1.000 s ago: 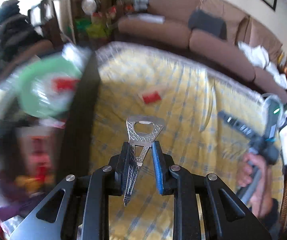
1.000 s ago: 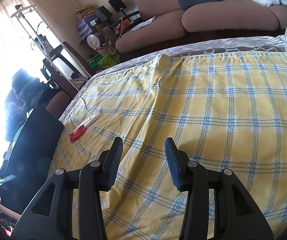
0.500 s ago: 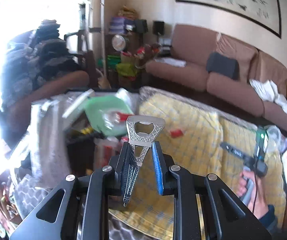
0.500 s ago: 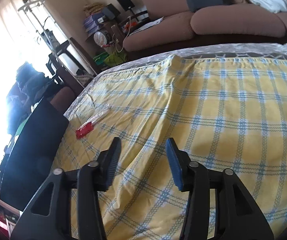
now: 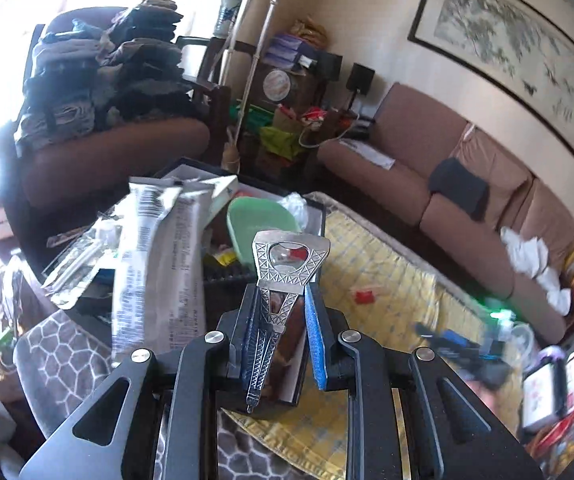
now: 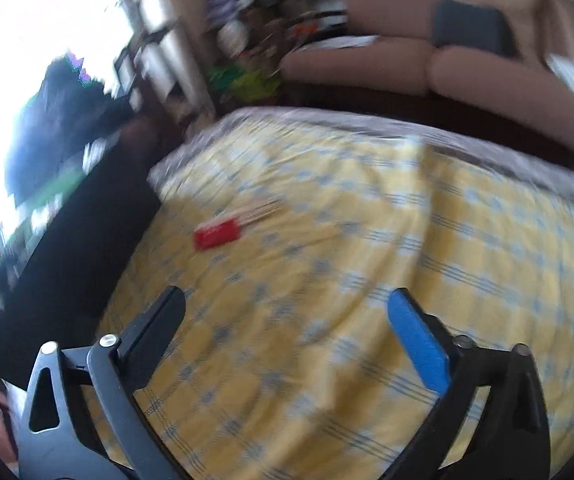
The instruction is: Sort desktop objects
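While the left gripper [image 5: 283,320] clamps a silver Eiffel-tower-shaped metal bottle opener [image 5: 285,276] by its narrow shaft, opener head sticking up past the fingertips, only the left wrist view shows that grip. Same view shows a black open box [image 5: 247,276] behind the opener, stuffed with silver foil packets [image 5: 155,264] and a pale green plastic lid [image 5: 261,224], at the edge of the yellow checked cloth [image 5: 387,292]. Right gripper [image 6: 287,320] is blurred in the left view; its own camera shows the jaws spread wide, just opened, nothing between them, hanging over the cloth. Right view is motion-blurred but gives the better look at a small red-handled stick-like item [image 6: 223,232] lying on the cloth near the box's dark side. Brown sofa [image 5: 447,184] sits beyond the table in both views.
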Demonstrator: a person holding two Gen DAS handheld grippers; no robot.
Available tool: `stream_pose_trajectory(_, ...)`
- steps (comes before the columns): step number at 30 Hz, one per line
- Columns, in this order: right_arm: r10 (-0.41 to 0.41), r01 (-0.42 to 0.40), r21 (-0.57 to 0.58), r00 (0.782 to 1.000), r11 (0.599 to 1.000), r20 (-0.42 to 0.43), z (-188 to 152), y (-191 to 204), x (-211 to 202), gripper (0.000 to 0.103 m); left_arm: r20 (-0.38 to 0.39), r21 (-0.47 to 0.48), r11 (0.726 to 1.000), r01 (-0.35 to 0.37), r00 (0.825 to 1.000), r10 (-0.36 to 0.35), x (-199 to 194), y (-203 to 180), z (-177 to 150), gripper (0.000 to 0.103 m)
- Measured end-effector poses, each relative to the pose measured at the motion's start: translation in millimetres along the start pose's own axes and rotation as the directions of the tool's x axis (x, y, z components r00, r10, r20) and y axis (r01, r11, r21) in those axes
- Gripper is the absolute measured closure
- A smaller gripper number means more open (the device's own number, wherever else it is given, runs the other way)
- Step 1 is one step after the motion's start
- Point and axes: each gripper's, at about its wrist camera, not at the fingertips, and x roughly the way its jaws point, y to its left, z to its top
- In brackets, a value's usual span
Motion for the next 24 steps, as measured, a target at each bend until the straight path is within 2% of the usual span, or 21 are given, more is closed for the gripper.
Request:
stream_pose_trajectory(1,-0.035,0.035,-0.035,0.999,0.999,0.009,8,18,15,0.001,0.003,-0.012,1.000,0.003,1.000,-0.003,-2,5,1,0.081)
stream_pose_trajectory(3,-0.046,0.045,-0.034,0.999,0.998,-0.021,23,38,40,0.004,0.004,-0.029,1.000,-0.008,1.000,0.008,-5,17,4,0.081)
stream_pose_trajectory(4,-0.034,0.033,-0.034,0.998,0.999,-0.045,32,49,54,0.005,0.004,-0.037,0.999,-0.034,0.999,0.034,-5,26,4,0.081)
stream_pose_trajectory(6,-0.047,0.044,-0.087,0.998,0.995,-0.034,45,70,78,0.005,0.006,-0.054,0.996,-0.074,0.997,0.074,-5,35,5,0.081)
stream_pose_trajectory(7,-0.086,0.079,-0.121,0.995,0.990,-0.053,48,78,94,0.007,0.006,-0.060,0.995,-0.079,0.997,0.079,-5,38,6,0.081)
stream_pose_trajectory(8,-0.143,0.129,-0.142,0.985,0.982,-0.096,49,84,114,0.013,0.007,-0.059,0.995,-0.081,0.997,0.081,-4,39,6,0.081)
stream_pose_trajectory(9,-0.174,0.154,-0.147,0.976,0.977,-0.133,47,85,128,0.019,0.007,-0.044,0.995,-0.085,0.996,0.085,-2,37,6,0.081)
stream_pose_trajectory(10,-0.187,0.168,-0.138,0.972,0.976,-0.141,43,84,135,0.020,0.005,-0.022,0.995,-0.095,0.995,0.095,0,33,6,0.081)
stream_pose_trajectory(11,-0.183,0.173,-0.122,0.981,0.977,-0.072,37,85,128,0.029,0.002,0.000,0.994,-0.107,0.994,0.107,2,30,7,0.081)
stream_pose_trajectory(12,-0.183,0.171,-0.122,0.979,0.978,-0.092,38,84,128,0.033,-0.001,0.013,0.994,-0.112,0.994,0.112,4,28,7,0.081)
stream_pose_trajectory(13,-0.178,0.163,-0.134,0.979,0.977,-0.102,39,85,126,0.056,0.001,0.020,0.994,-0.110,0.994,0.110,4,26,7,0.081)
stream_pose_trajectory(14,-0.145,0.130,-0.146,0.985,0.981,-0.097,40,85,121,0.073,0.004,0.027,0.994,-0.108,0.994,0.107,5,24,8,0.081)
stream_pose_trajectory(17,-0.067,0.055,-0.099,0.991,0.994,-0.117,41,74,111,0.080,-0.001,0.055,0.992,-0.118,0.993,0.118,11,20,9,0.081)
stream_pose_trajectory(24,0.023,-0.029,-0.063,0.995,0.998,-0.094,56,77,85,0.080,-0.015,0.073,0.990,-0.124,0.992,0.125,16,22,10,0.081)
